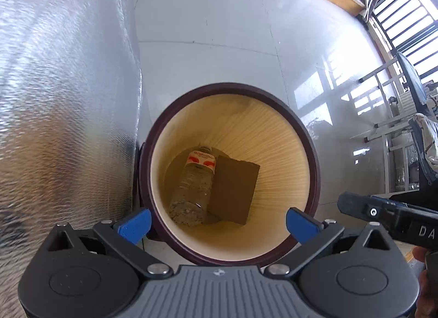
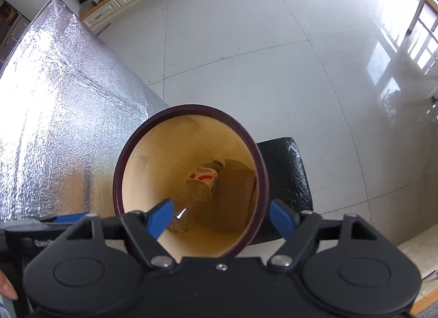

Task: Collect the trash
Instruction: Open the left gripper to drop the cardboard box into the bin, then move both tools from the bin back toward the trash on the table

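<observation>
- Directly below both grippers stands the bin (image 1: pixel 310 137), dark-rimmed and cream inside, on the tile floor (image 1: pixel 219 16) beside a foil-covered table (image 2: pixel 54 99).
- Inside lies a brown cardboard box (image 1: pixel 232 192), leaning on the wall.
- Beside it, touching, lies a clear plastic bottle (image 1: pixel 194 183), red label away from the fingers.
- Left gripper (image 1: pixel 217 223) and right gripper (image 2: pixel 220 219) both gape, empty.

A plastic bottle (image 1: pixel 195 185) is lying in the bin (image 1: pixel 301 126), a cardboard piece (image 1: pixel 232 190) just right of it. The bin is standing on the floor (image 1: pixel 219 30), right of the foil-covered table (image 1: pixel 68 85).
</observation>
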`<action>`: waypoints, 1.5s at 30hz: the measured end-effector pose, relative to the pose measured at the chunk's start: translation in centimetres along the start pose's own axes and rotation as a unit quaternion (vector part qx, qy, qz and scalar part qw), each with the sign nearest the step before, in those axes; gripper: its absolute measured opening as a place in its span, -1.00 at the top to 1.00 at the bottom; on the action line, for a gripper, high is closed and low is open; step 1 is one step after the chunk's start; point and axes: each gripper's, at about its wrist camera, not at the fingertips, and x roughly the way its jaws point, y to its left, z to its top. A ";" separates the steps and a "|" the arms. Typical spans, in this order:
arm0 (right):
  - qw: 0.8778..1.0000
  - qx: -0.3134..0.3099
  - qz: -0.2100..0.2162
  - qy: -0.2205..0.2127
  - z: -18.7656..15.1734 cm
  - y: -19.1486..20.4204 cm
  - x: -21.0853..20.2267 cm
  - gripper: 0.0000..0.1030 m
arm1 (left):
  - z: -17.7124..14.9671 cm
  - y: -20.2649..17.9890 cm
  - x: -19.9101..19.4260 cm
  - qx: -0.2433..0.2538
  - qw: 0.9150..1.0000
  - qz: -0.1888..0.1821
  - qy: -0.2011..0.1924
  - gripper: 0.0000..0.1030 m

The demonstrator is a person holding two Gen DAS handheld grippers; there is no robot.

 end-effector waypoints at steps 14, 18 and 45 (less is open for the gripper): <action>0.996 -0.025 -0.035 -0.072 -4.1 -1.0 -4.9 -1.00 | -3.9 -0.1 -5.6 0.002 0.997 -0.007 -0.079 -1.00; 0.994 -0.027 -0.032 -0.103 -5.5 -1.0 -7.0 -1.00 | -5.5 -0.5 -8.0 0.011 0.993 -0.018 -0.118 -1.00; 0.957 -0.105 0.035 -0.268 -11.5 10.6 -20.0 -1.00 | -13.5 8.5 -28.9 -0.019 0.928 -0.001 -0.373 -1.00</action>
